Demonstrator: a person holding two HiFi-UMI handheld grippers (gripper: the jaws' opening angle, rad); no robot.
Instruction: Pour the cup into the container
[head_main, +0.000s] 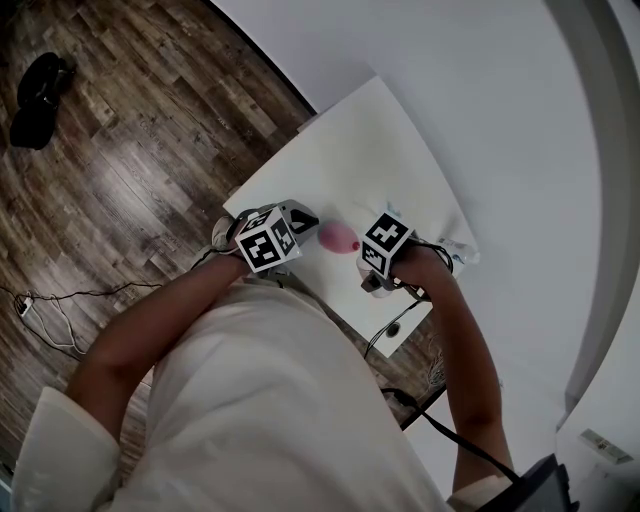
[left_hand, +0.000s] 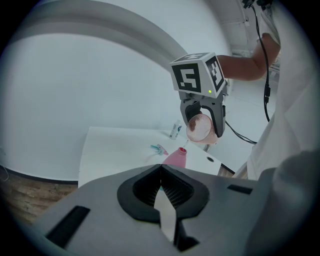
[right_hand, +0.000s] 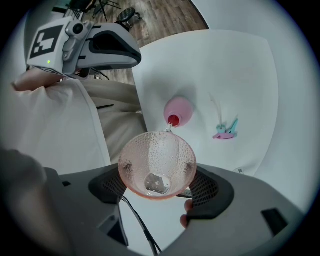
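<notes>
My right gripper (right_hand: 157, 176) is shut on a clear pinkish dimpled cup (right_hand: 157, 162), tilted mouth-down. A thin stream (right_hand: 169, 128) runs from its lip into the red mouth of a pink container (right_hand: 179, 110) standing on the white table (right_hand: 240, 75). In the left gripper view the cup (left_hand: 201, 127) hangs above the container (left_hand: 176, 157). My left gripper (left_hand: 161, 172) is shut with nothing in it. It hovers near the container on the side facing the cup. In the head view the container (head_main: 338, 237) sits between both grippers.
Teal and pink clips (right_hand: 226, 131) lie on the table beyond the container. A small white bottle (left_hand: 175, 130) stands near the far edge. Cables hang off the table's near edge (head_main: 395, 325). Wood floor with a black object (head_main: 40, 95) lies to the left.
</notes>
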